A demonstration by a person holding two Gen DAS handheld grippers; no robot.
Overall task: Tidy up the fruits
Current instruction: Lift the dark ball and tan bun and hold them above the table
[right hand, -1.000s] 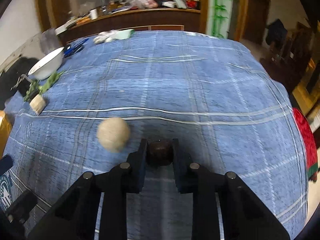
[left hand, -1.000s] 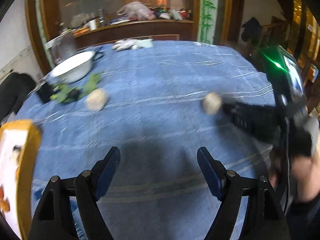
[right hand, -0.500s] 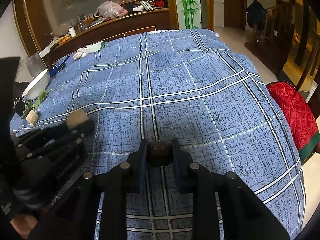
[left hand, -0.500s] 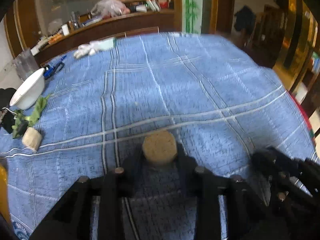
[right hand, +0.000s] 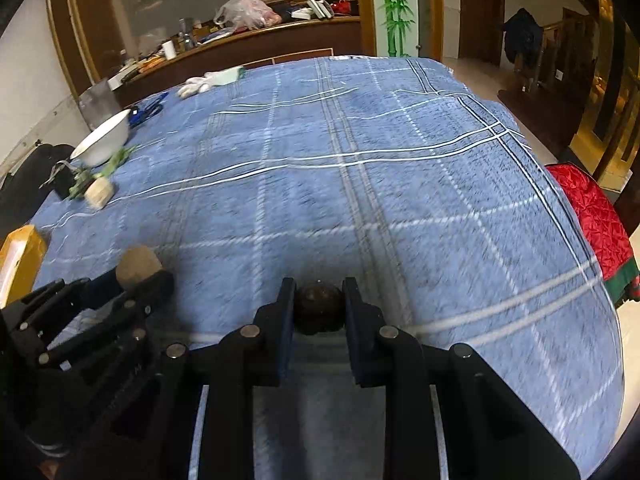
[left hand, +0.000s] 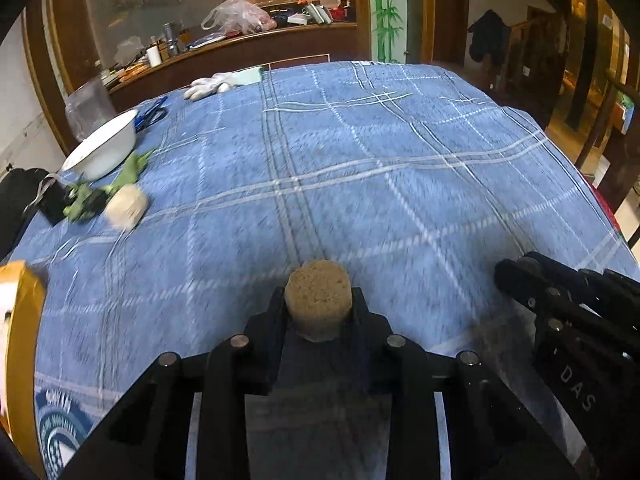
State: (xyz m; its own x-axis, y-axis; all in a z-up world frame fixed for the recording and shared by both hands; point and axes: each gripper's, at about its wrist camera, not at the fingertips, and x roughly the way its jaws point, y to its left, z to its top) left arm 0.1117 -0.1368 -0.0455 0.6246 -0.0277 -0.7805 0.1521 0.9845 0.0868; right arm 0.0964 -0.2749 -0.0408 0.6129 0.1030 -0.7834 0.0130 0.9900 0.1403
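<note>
Room: dim wood-panelled place, cluttered wooden counter (left hand: 248,46) at the back, green bamboo painting (left hand: 386,4) on a pillar.
Surface: big worktop under a blue plaid cloth (left hand: 360,168), mostly bare in the middle.
Far-left corner: white bowl (left hand: 102,148), green leafy bits (left hand: 86,200) and a pale tan lump (left hand: 127,207) just beside it, white gloves (left hand: 210,85) further back.
Left gripper (left hand: 318,308): fingers clamped on a rough tan fruit (left hand: 318,298), held over the near edge.
Right gripper (right hand: 319,308): fingers squeezed on a dark brown round fruit (right hand: 319,307), also above the cloth.
Right side: red quilted fabric (right hand: 592,216) past the edge.
</note>
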